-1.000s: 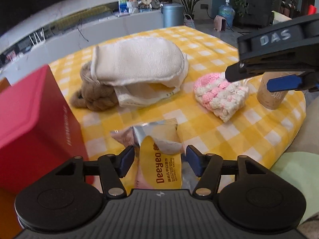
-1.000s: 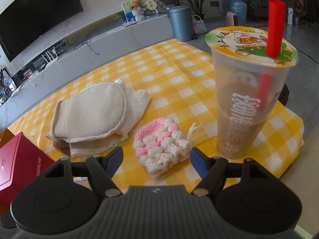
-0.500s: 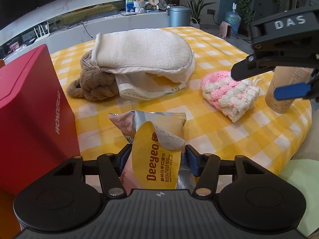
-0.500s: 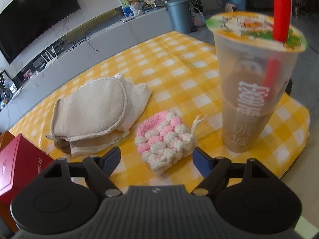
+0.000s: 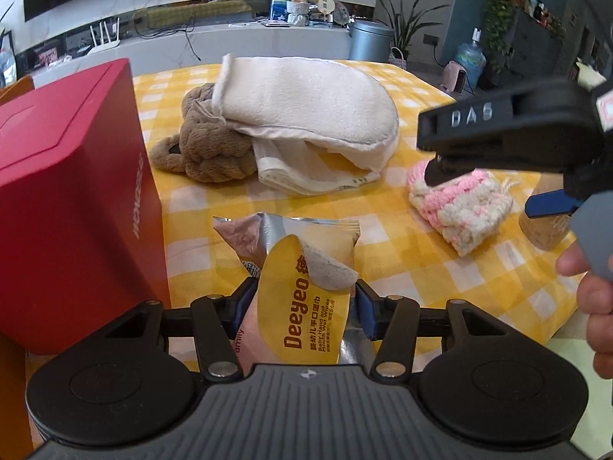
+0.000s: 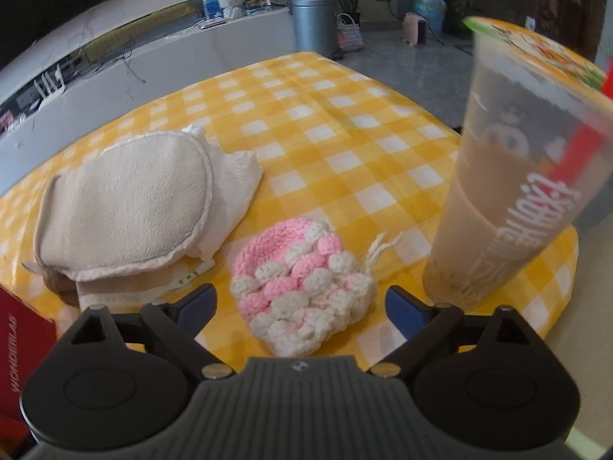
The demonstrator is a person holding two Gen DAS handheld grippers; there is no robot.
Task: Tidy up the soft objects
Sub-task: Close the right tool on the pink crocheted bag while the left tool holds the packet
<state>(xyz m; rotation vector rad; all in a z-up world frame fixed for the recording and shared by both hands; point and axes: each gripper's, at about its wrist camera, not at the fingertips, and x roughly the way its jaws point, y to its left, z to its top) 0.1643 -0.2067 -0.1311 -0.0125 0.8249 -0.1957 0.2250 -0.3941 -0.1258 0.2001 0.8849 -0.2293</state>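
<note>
My left gripper [image 5: 304, 303] is shut on a yellow Deeyeo wet-wipes pack [image 5: 302, 299], held over the yellow checked tablecloth [image 5: 383, 207]. Beyond it lie a cream wash mitt [image 5: 306, 103] on a folded white cloth [image 5: 306, 176] and a brown plush toy [image 5: 207, 149]. A pink and white crocheted pouch [image 6: 302, 287] lies between my right gripper's open fingers; the right gripper [image 6: 300, 306] is empty and just above it. The pouch [image 5: 463, 207] and the right gripper [image 5: 494, 170] also show in the left wrist view.
A red box [image 5: 69, 199] stands close at the left. A tall milk tea cup [image 6: 509, 199] with a red straw stands at the table's right edge, next to my right finger. The mitt [image 6: 122, 207] lies left of the pouch. The table edge is near.
My left gripper has closed on the wipes pack and lifted it slightly. My right gripper has moved down and forward, with the crocheted pouch now between its open fingers.
</note>
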